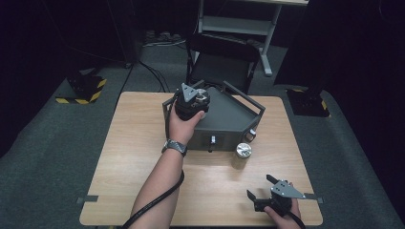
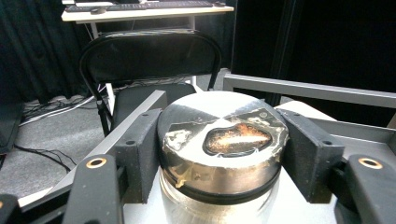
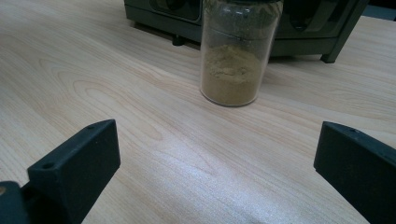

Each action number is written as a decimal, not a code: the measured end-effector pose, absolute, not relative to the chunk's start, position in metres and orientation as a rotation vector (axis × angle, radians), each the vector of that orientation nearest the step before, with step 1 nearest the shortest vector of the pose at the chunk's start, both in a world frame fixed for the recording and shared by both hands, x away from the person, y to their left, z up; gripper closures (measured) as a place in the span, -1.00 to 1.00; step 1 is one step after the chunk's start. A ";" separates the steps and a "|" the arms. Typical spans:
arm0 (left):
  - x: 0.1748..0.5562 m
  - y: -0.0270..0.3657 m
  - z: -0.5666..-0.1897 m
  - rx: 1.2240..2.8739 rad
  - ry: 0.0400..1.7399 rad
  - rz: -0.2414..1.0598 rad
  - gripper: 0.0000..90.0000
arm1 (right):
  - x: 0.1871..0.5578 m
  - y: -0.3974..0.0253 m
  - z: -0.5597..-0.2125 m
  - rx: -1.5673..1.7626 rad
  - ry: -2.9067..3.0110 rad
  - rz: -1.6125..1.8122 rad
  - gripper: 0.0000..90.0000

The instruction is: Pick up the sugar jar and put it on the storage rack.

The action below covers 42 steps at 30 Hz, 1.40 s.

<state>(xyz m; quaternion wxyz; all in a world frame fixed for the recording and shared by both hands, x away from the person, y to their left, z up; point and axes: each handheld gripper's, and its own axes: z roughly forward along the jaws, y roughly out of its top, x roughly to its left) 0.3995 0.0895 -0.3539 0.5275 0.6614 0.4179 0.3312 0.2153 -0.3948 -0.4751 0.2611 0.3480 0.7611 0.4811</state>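
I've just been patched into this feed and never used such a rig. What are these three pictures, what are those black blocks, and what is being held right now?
No robot here: a person holds a hand-held two-jaw gripper in each hand. The high view looks down on the wooden table. The other two pictures come from cameras riding on the grippers; the black blocks are their jaws. The left gripper is over the dark green rack, its jaws closed on a metal-lidded jar. The right gripper is near the table's front edge, jaws wide apart and holding nothing, facing a second jar of tan powder that stands on the table in front of the rack.
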 end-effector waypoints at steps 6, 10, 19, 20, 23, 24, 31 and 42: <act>0.399 0.090 -0.353 1.580 1.002 0.789 -0.22 | 0.215 -0.395 -0.475 0.943 2.060 1.302 -0.99; 0.399 0.089 -0.353 1.580 1.003 0.791 -0.22 | 0.215 -0.395 -0.475 0.944 2.059 1.302 -0.99; 0.399 0.090 -0.352 1.568 1.018 0.772 -0.35 | 0.215 -0.395 -0.475 0.943 2.061 1.302 -0.99; 0.399 0.090 -0.351 1.572 1.018 0.772 -0.39 | 0.215 -0.395 -0.475 0.942 2.061 1.302 -0.99; 0.399 0.089 -0.351 1.575 1.022 0.772 -0.51 | 0.215 -0.394 -0.475 0.940 2.062 1.301 -0.99; 0.399 0.089 -0.351 1.574 1.024 0.775 -0.58 | 0.215 -0.394 -0.475 0.938 2.061 1.300 -0.99; 0.395 0.087 -0.353 1.561 1.045 0.790 -0.90 | 0.215 -0.394 -0.475 0.938 2.063 1.297 -0.99; 0.384 0.097 -0.355 1.533 1.020 0.787 -0.99 | 0.215 -0.394 -0.475 0.933 2.064 1.293 -0.99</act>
